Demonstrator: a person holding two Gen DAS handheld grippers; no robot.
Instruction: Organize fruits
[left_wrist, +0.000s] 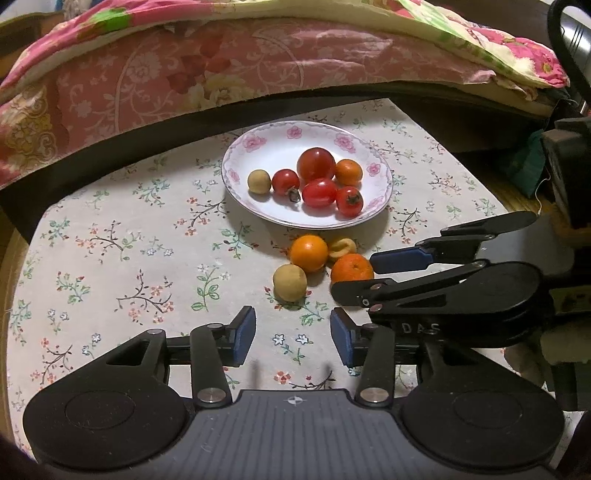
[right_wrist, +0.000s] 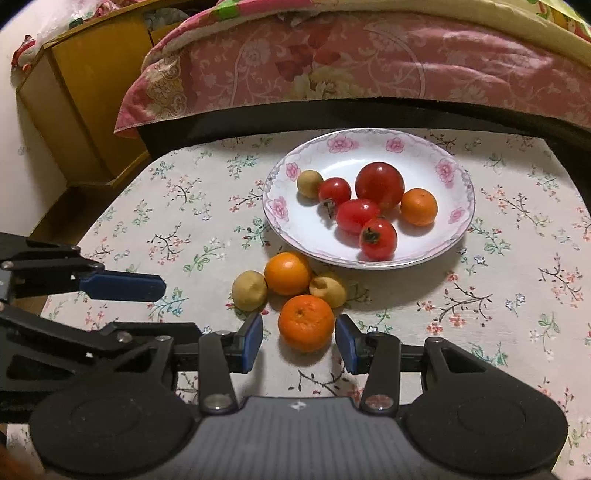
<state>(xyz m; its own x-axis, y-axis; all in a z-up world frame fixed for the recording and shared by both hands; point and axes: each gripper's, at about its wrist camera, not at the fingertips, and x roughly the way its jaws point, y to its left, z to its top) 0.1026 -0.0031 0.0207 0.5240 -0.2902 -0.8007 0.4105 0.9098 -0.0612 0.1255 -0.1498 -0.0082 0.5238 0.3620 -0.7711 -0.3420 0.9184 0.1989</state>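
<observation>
Plate (right_wrist: 280, 212): white with a pink flower rim, standing on the flowered tablecloth (right_wrist: 498, 295) toward 12 o'clock from both grippers.
On the plate: a large tomato (right_wrist: 379, 184) in the middle, a small orange (right_wrist: 418, 206) at its 3 o'clock, a tan round fruit (right_wrist: 309, 182) at the 9 o'clock side, and three small red tomatoes (right_wrist: 357, 216).
Orientation: the oval tomato's long axis runs roughly 9 to 3 o'clock in the right wrist view; the front tomato (right_wrist: 378, 238) shows its dark calyx toward 9 o'clock.
Loose cluster: four fruits on the cloth just off the plate's 6 o'clock rim, packed close together.
Near mandarin (right_wrist: 306, 323): stem dimple facing up, at the cluster's 6 o'clock.
Second orange (right_wrist: 288, 273): at the cluster's 12 o'clock, close under the plate rim.
Tan fruits: one whole (right_wrist: 249, 290) at 9 o'clock, one with a hollow end (right_wrist: 328, 288) at 3 o'clock, its opening turned toward 9 o'clock.
Right gripper (right_wrist: 299, 341): blue pads apart, one each side of the near mandarin; whether they touch it cannot be told.
Left gripper (left_wrist: 293, 338): fingers spread wide over bare cloth, holding nothing, with the whole tan fruit (left_wrist: 290, 282) at its 12 o'clock.
</observation>
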